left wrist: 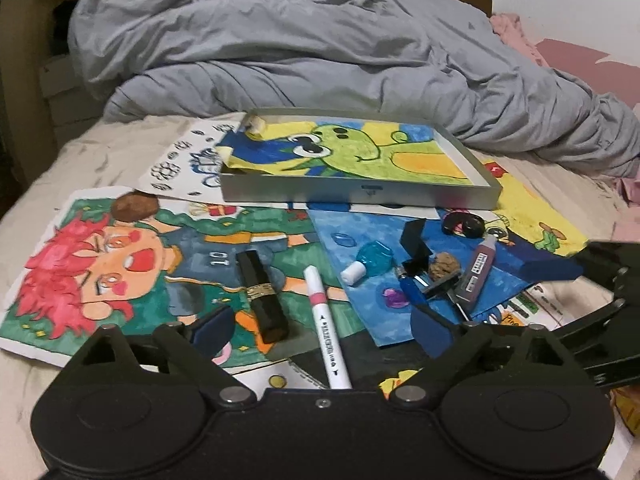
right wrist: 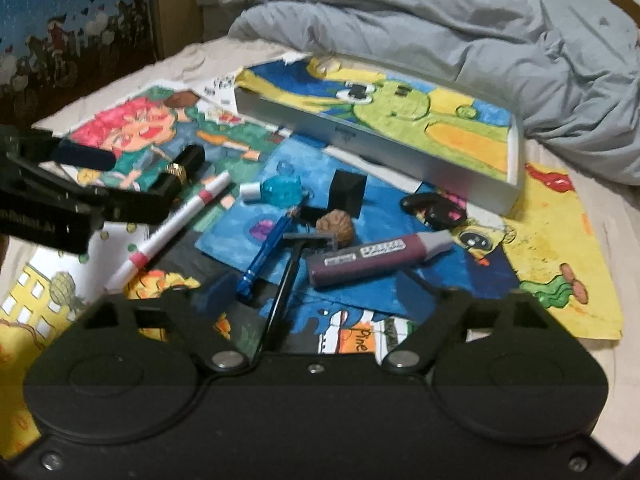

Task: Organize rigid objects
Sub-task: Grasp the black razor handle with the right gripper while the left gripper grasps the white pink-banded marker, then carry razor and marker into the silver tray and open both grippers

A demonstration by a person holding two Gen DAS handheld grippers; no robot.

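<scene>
Lying between the spread blue-padded fingers of the black left gripper [left wrist: 324, 330]: white pink-banded plastic marker [left wrist: 326, 332]; black right gripper [right wrist: 316, 296] also gaping wide.

Marker [left wrist: 327, 336] right of lipstick [left wrist: 262, 294] (touching)

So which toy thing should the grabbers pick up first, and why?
Probably the white marker. It lies loose on the drawings right between the open left gripper fingers, nothing stacked on it. Easing forward and closing on it looks simplest; then it could go in the grey tray. The right gripper is open too, over the blue pen.
</scene>
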